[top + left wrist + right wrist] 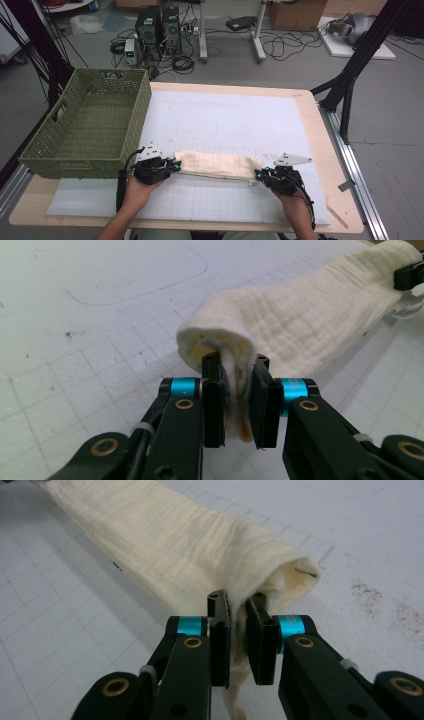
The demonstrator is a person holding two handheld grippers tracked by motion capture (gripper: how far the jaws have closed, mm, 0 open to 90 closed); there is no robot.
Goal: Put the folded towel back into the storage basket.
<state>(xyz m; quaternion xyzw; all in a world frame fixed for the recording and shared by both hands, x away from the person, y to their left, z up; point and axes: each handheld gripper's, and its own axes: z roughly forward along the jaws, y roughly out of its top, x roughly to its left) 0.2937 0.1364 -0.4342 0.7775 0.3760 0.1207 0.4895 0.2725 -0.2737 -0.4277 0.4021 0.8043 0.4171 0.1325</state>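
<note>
You are pinching cloth (217, 165) at both ends: left gripper (239, 405) jaws nearly shut on one end, right gripper (239, 640) jaws clamping other. Cloth is spanning between jaws, resting on surface (225, 120). Be keeping tension even, lifting both together toward basket (85, 125).

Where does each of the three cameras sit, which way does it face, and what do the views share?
High view: above the person's side of the table, facing forward and down on the white mat and green basket; both forearms show, with the left hand-held gripper and right hand-held gripper.
Left gripper view: on the left hand-held gripper, looking along its black jaws, shut on one end of the cream cloth.
Right gripper view: on the right hand-held gripper, jaws shut on the opposite end.
Shared: the cream cloth and gridded mat.
</note>
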